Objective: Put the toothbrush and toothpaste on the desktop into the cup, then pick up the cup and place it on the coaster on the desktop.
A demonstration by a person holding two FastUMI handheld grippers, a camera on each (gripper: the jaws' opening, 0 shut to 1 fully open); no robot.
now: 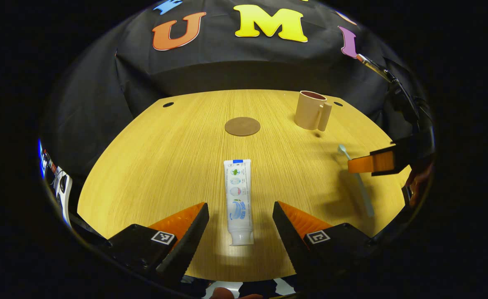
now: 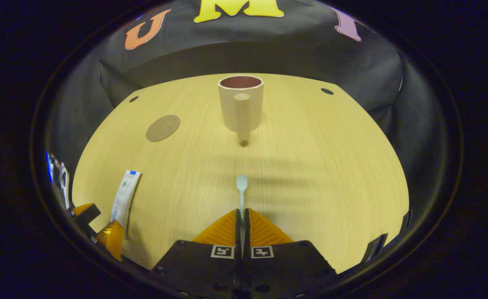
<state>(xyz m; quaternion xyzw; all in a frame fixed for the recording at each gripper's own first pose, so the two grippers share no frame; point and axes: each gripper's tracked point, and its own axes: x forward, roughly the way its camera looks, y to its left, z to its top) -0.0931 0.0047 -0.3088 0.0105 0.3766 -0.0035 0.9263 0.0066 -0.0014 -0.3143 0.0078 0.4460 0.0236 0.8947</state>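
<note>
In your left gripper view, your left gripper [image 1: 240, 214] hangs low over the wooden counter [image 1: 152, 166] with its fingers spread wide, and the toothpaste [image 1: 239, 199] lies flat in the gap between them, touched by neither; its cap end points toward 6 o'clock and its crimped end toward 12. The tube is white, soft-looking plastic with printed patches along its length. At 12 o'clock beyond it rests the coaster [image 1: 242, 126], a thin, flat, round brown disc, and toward 1 o'clock stands the cup [image 1: 310, 110], a matte beige mug, upright, with a straight peg-like handle on its side. At 3 o'clock you can see your right gripper [image 1: 358, 165] closed across the pale toothbrush [image 1: 362, 189], whose small rounded head pokes out past the fingers and whose slim handle slants toward 5 o'clock. In your right gripper view, the right gripper's [image 2: 242, 214] fingers are pressed together on the toothbrush [image 2: 242, 189], with the thin handle pinched in the narrow seam and the head sticking out toward 12 o'clock. Straight ahead at 12 o'clock stands the cup [image 2: 241, 104], its handle facing you and its inside a darker reddish tone. The coaster [image 2: 163, 128] lies at 10 o'clock, and the toothpaste [image 2: 124, 199] at 9 o'clock, beside the left gripper's finger [image 2: 112, 238]. The counter [image 2: 331, 174] has a fine, straight, light wood grain.
</note>
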